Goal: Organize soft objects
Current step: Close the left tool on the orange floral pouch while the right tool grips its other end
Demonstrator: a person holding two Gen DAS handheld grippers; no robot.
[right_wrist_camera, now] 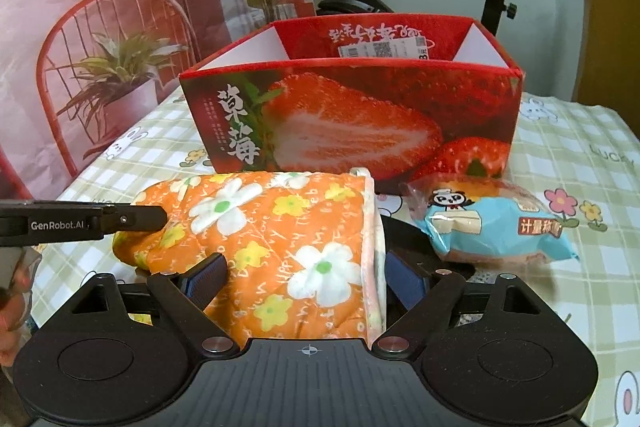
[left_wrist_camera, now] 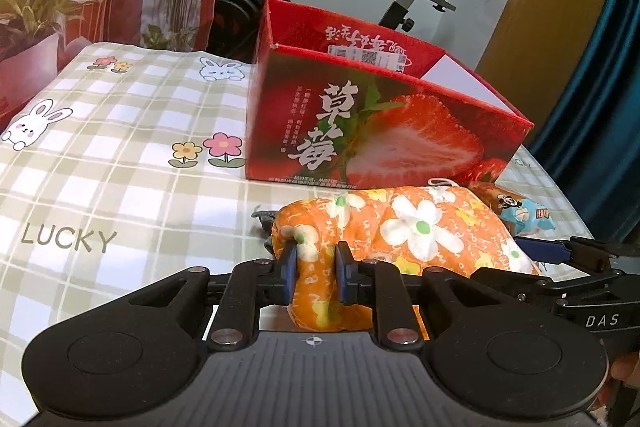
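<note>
Quilted orange oven mitt [right_wrist_camera: 264, 247] at 6 o'clock of glossy strawberry box [right_wrist_camera: 352, 119].
Left gripper [left_wrist_camera: 316, 269] pinching puffy thumb; right gripper [right_wrist_camera: 304, 281] spread wide around cuff, maybe barely touching.

Each camera sits just behind its own hand-held gripper and looks forward and down along the fingers, close over the table [left_wrist_camera: 120, 155]. The left view faces the box [left_wrist_camera: 380, 131] from its left corner, with the mitt [left_wrist_camera: 420, 227] very near the lens. The right view meets the box [right_wrist_camera: 352, 123] nearly square-on. Both share mitt [right_wrist_camera: 272, 227], box, bun packet [right_wrist_camera: 492, 227] and exercise bike (each also catches the other gripper at its edge).
</note>
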